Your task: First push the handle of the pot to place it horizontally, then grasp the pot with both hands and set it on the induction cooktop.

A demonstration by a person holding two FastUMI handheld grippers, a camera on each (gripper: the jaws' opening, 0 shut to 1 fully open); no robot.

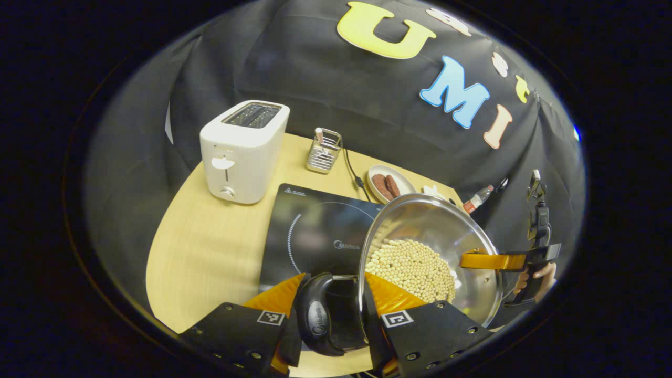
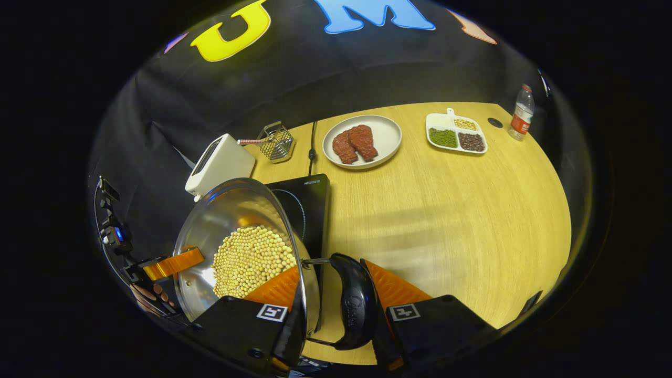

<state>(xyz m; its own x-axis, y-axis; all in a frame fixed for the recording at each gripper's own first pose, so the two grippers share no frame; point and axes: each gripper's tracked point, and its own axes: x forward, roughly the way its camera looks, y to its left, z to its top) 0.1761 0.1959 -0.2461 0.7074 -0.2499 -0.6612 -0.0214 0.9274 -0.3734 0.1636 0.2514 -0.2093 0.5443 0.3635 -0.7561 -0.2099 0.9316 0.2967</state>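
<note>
Handle push apparently done: pot [image 1: 430, 252] gripped by left claw [image 1: 331, 310] and right claw [image 2: 336, 307] at opposite handles, seemingly lifted, not yet seated on cooktop [image 1: 315, 236].

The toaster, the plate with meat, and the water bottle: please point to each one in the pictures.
toaster [image 1: 242, 152], left gripper view, on its white front face.
plate with meat [image 2: 387, 137], right gripper view, on the bare right part of the plate.
water bottle [image 2: 522, 114], right gripper view, on its body at the label.
</note>
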